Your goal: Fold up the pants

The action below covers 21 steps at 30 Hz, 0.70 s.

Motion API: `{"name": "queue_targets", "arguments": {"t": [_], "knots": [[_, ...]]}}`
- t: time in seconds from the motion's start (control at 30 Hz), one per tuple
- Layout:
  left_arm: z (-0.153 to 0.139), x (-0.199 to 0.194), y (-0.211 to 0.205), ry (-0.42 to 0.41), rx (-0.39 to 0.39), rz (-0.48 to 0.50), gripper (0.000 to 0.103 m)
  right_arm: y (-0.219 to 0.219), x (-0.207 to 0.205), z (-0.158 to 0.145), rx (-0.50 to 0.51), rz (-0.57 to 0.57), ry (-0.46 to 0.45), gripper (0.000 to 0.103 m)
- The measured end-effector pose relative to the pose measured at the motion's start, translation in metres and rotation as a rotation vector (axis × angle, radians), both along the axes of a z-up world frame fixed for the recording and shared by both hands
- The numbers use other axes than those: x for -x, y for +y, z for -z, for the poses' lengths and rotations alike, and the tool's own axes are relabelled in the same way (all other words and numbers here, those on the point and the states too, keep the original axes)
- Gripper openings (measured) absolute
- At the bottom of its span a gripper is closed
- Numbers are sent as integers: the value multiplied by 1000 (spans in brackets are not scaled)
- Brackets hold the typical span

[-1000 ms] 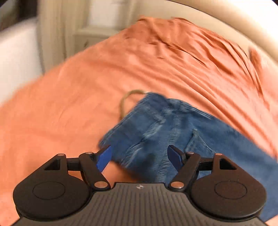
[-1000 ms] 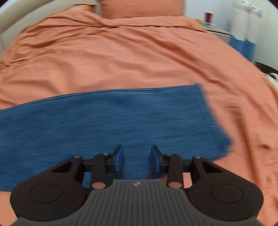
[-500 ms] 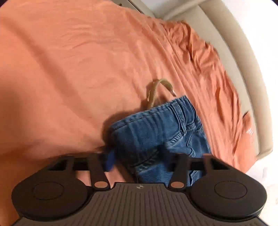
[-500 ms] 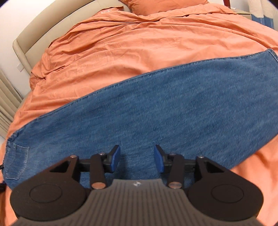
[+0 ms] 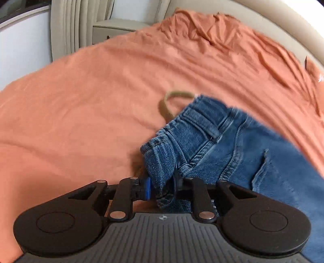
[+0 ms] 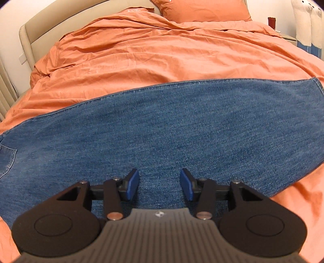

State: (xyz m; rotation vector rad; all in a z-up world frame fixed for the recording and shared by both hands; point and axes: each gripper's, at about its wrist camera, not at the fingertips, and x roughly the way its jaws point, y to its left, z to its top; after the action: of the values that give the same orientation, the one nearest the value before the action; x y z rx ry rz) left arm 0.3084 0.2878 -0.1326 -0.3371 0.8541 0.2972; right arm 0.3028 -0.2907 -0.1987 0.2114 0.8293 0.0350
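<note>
Blue jeans point(image 6: 172, 129) lie stretched across an orange bed cover point(image 6: 162, 50), waist to the left and hem to the right. In the left wrist view my left gripper point(image 5: 161, 187) is shut on a bunched corner of the jeans' waistband point(image 5: 160, 155), lifted a little off the cover. A tan cord loop point(image 5: 172, 97) lies beyond the waist. In the right wrist view my right gripper point(image 6: 160, 184) is open and empty, just above the middle of the jeans' leg near its front edge.
A beige padded headboard point(image 6: 66, 18) curves around the bed. An orange pillow point(image 6: 202, 10) lies at the head. A nightstand point(image 5: 119, 30) and curtain point(image 5: 66, 28) stand beyond the bed's edge. A white plush toy point(image 6: 305, 22) is at the far right.
My left gripper has closed on the waistband corner and lifted it. My right gripper stays open and has shifted left along the leg, away from the hem.
</note>
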Motion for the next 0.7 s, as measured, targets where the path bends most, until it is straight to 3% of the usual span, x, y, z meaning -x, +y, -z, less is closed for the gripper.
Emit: {"name": "queue_targets", "arguments": {"t": [0.07,0.13,0.23,0.37,0.47,0.6,0.7], "knots": [[-2,-2,-9,17,-52,13,29,6,-3,-2,43,-24,20,44],[-11,-2,-16,49,-106,27,40,13,-7,-10,88,-42,45,44],[-31,7,-21,56,-154,60,51,27,2,-31,80,-92,25,44],[-58,32,-44,30,-297,140,52,62,30,-59,59,-218,-24,47],[-71,49,-68,-4,-326,254,52,90,55,-66,31,-306,-49,47],[-72,71,-108,-26,-326,411,53,129,88,-53,-29,-402,-42,49],[-55,80,-138,-9,-373,510,53,157,108,-31,-57,-455,-14,50]]}}
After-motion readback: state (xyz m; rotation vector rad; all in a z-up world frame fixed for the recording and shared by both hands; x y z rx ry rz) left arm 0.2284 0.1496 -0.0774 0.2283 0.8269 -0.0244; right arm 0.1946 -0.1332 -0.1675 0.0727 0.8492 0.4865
